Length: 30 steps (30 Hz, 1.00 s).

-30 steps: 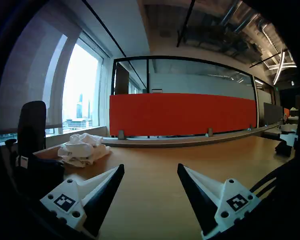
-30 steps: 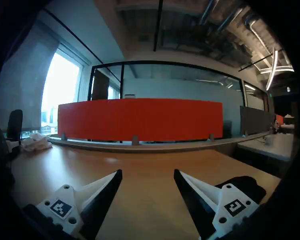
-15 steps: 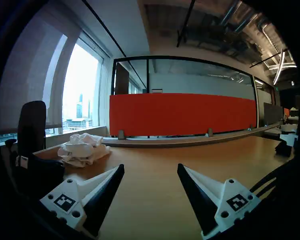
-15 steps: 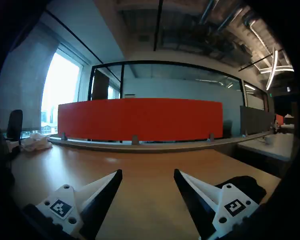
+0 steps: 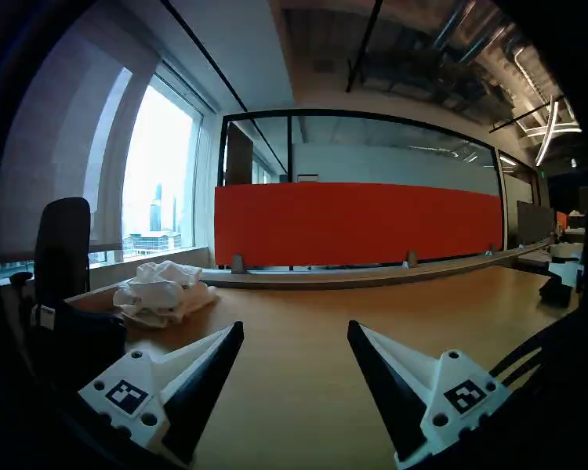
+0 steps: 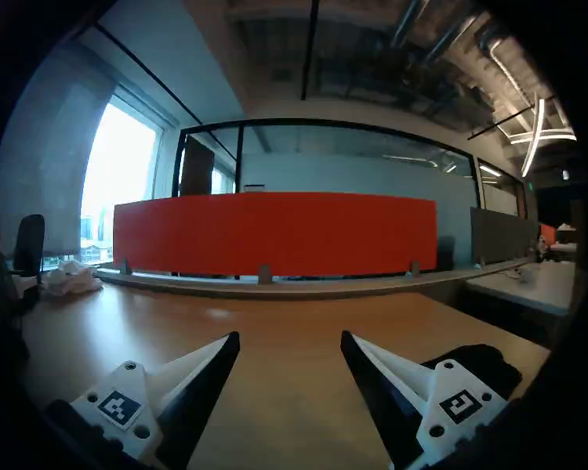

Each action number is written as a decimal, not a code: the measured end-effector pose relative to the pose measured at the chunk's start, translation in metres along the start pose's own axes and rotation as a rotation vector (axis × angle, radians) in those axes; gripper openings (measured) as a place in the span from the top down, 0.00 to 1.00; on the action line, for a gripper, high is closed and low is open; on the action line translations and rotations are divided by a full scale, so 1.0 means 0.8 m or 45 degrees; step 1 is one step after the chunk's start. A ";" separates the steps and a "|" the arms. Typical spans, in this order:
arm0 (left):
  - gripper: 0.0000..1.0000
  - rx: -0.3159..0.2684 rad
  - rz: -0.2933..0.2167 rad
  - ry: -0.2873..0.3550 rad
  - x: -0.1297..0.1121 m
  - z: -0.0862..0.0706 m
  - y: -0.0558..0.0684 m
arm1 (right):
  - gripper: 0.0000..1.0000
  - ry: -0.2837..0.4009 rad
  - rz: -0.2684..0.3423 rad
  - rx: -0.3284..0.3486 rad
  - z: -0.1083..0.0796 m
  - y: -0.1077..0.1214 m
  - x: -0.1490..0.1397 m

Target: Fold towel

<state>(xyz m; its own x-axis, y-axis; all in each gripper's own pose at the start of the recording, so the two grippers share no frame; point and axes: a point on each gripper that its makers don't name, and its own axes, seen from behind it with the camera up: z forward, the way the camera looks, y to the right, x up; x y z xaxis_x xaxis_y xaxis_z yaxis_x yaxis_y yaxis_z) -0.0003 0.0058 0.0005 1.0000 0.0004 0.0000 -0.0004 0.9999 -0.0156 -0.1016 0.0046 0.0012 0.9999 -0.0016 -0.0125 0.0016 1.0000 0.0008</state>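
Crumpled white towel (image 5: 165, 292), heaped at the far left of the tabletop (image 5: 419, 305), showing no clear long axis. Lies ahead and leftward of the left tongs (image 5: 294, 325), near; sits well apart from the right tongs (image 6: 289, 335), both gaping wide and empty. Probably calls for the left to reach first

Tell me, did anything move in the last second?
Nothing visibly changed. The left gripper and right gripper stay low over the wooden table, jaws open and empty; the crumpled white towel lies untouched on it.
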 end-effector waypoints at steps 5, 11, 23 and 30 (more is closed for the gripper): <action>0.01 0.000 0.000 0.000 0.000 0.001 0.000 | 0.00 0.000 0.000 0.000 0.000 -0.001 0.001; 0.01 0.000 0.000 0.000 0.000 0.000 0.000 | 0.00 0.000 0.000 0.000 0.000 -0.001 0.000; 0.01 0.000 -0.001 0.000 0.000 0.001 -0.001 | 0.00 -0.001 0.001 0.000 0.000 -0.002 0.001; 0.01 0.000 -0.003 -0.001 -0.001 0.001 -0.002 | 0.00 0.000 0.001 0.000 -0.001 0.000 0.000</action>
<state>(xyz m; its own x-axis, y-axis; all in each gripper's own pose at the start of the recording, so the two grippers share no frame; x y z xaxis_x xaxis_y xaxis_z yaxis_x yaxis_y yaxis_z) -0.0012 0.0046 0.0012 1.0000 -0.0016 0.0005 0.0016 0.9999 -0.0160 -0.1017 0.0045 0.0002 0.9999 -0.0011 -0.0123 0.0011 1.0000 0.0009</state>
